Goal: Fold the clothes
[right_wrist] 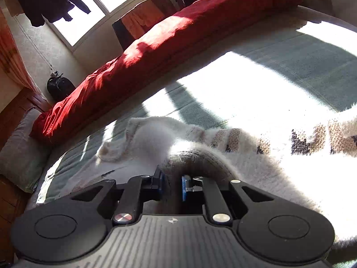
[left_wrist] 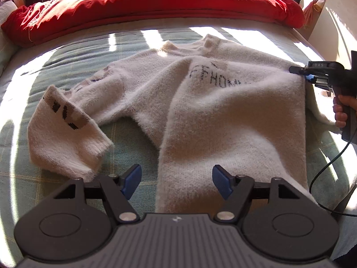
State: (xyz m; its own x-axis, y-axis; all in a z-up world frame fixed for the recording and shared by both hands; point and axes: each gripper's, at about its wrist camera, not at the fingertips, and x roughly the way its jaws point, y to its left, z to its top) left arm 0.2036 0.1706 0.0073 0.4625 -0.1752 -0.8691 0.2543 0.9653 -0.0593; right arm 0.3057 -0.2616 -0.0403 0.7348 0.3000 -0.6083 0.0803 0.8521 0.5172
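R gripper point(right_wrist: 171, 187) is pinching a fold of the fuzzy white sweater point(left_wrist: 223, 116) lying mid-bed point(left_wrist: 67, 51), L gripper point(left_wrist: 177, 184) is hovering spread over its hem; knit looks soft, light, floppy, so grip at seams/edges w/ both claws.

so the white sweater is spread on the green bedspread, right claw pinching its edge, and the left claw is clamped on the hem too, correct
Not quite. The left claw is open, its blue pads wide apart over the hem and gripping nothing, as the left wrist view shows. The rest stands: the white sweater lies on the green bedspread, and the right claw pinches its edge.
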